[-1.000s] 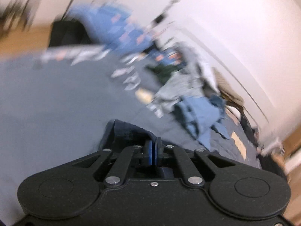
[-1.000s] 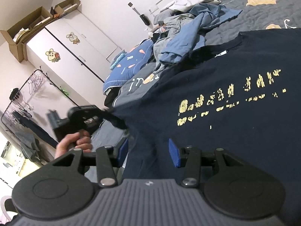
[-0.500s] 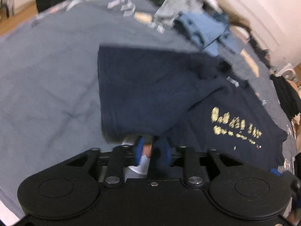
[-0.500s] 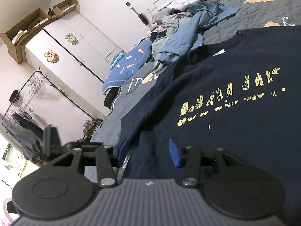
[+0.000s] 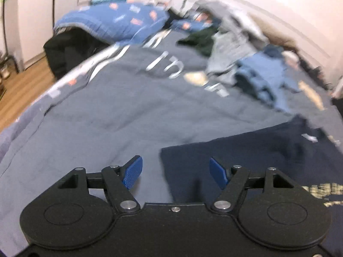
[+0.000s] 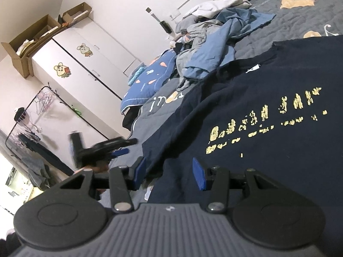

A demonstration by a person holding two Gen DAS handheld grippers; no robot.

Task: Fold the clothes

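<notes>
A navy T-shirt (image 6: pixel 268 141) with a yellow print lies flat on the grey bedspread (image 5: pixel 103 117). In the left wrist view its left side (image 5: pixel 235 156) is folded inward, with a straight edge. My left gripper (image 5: pixel 175 171) hovers low over that folded edge with its jaws opening. The fabric lies below the gap and neither pad touches it. In the right wrist view the left gripper (image 6: pixel 107 147) shows as a dark blur at the shirt's left edge. My right gripper (image 6: pixel 169 174) stands open just above the shirt's near hem, holding nothing.
A pile of blue and grey clothes (image 5: pixel 246 68) lies at the far side of the bed, beside a blue patterned quilt (image 5: pixel 111 21). A white wardrobe (image 6: pixel 75 64) with cardboard boxes on top and a clothes rack (image 6: pixel 32 117) stand beyond. Wooden floor (image 5: pixel 19 85) is at the left.
My left gripper carried the shirt's sleeve over onto the shirt, let go and opened wide, then drew back to the shirt's left edge. The right gripper has stayed still and open.
</notes>
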